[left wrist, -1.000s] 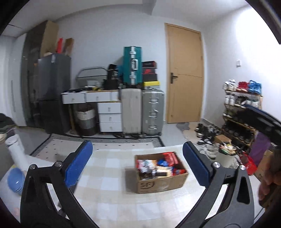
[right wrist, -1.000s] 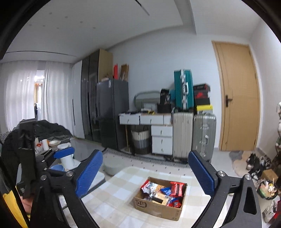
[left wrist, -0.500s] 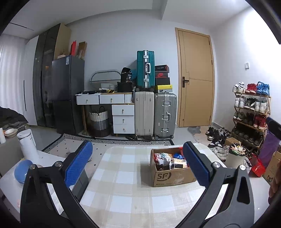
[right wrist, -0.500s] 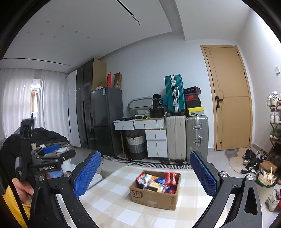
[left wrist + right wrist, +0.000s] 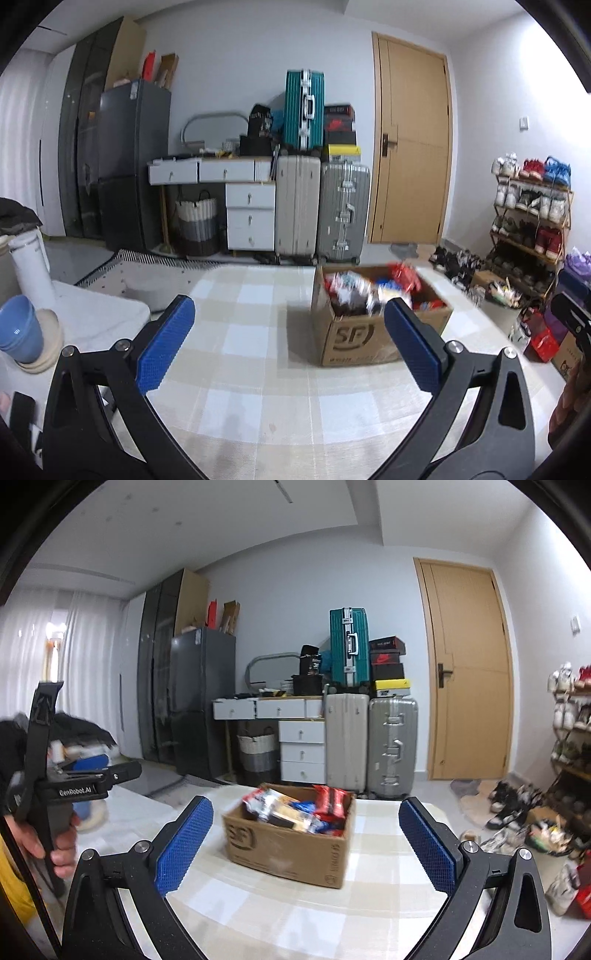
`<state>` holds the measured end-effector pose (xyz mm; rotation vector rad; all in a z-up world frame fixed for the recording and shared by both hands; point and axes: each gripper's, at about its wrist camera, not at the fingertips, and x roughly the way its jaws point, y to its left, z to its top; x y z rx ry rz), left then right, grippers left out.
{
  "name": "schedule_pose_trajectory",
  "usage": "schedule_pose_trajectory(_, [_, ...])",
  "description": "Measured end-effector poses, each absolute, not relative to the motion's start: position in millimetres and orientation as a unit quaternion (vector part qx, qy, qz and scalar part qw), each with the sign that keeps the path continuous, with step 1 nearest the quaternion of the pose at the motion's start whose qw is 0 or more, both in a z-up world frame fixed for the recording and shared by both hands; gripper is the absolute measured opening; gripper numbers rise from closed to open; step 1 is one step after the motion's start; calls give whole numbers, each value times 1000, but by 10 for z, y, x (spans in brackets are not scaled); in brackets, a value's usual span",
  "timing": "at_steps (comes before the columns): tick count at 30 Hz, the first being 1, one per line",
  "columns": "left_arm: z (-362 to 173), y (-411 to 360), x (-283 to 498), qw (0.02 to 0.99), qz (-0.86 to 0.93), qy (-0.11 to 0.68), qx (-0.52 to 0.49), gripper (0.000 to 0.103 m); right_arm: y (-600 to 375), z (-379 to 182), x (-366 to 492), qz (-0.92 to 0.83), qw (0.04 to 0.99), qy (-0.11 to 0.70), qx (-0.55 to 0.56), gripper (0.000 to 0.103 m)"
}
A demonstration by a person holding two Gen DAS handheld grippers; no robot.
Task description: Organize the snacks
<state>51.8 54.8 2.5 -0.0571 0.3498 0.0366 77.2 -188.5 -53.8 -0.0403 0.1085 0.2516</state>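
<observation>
A brown cardboard box (image 5: 354, 338) marked SF stands on the checked tablecloth (image 5: 258, 332), full of snack packets (image 5: 354, 291) in red, blue and white. It also shows in the right wrist view (image 5: 288, 843) with its snacks (image 5: 299, 808). My left gripper (image 5: 290, 345) is open and empty, short of the box, which sits to the right between its fingers. My right gripper (image 5: 304, 847) is open and empty, with the box framed between its blue fingers. The left gripper also appears at the left of the right wrist view (image 5: 88, 775).
Blue bowls (image 5: 18, 334) and a white flask (image 5: 31, 267) stand on a white side table at left. Beyond the table are suitcases (image 5: 321, 210), white drawers (image 5: 251, 218), a dark fridge (image 5: 129, 162), a wooden door (image 5: 413, 147) and a shoe rack (image 5: 528, 229).
Both grippers have moved closer to the box and lower, so it looks larger. In the left wrist view the box has shifted to the right. Both stay open.
</observation>
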Motion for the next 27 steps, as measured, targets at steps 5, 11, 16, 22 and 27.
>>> schedule_pose_trajectory(5, [-536, 651, 914, 980, 5, 186, -65, 102, -1846, -952, 1004, 99, 993, 46, -54, 102])
schedule_pose_trajectory(11, [-1081, 683, 1279, 977, 39, 199, -63, 102, -1924, -1246, 1275, 94, 994, 50, -20, 102])
schedule_pose_trajectory(16, [-1327, 626, 1416, 981, 39, 187, -47, 102, -1972, -1366, 1394, 97, 993, 61, -4, 102])
schedule_pose_trajectory(22, [-1413, 490, 1462, 985, 37, 169, -17, 102, -2016, -1400, 1394, 93, 993, 66, 6, 102])
schedule_pose_trajectory(27, [-1473, 463, 1530, 986, 26, 166, -8, 102, -1987, -1382, 1350, 96, 993, 66, 2, 102])
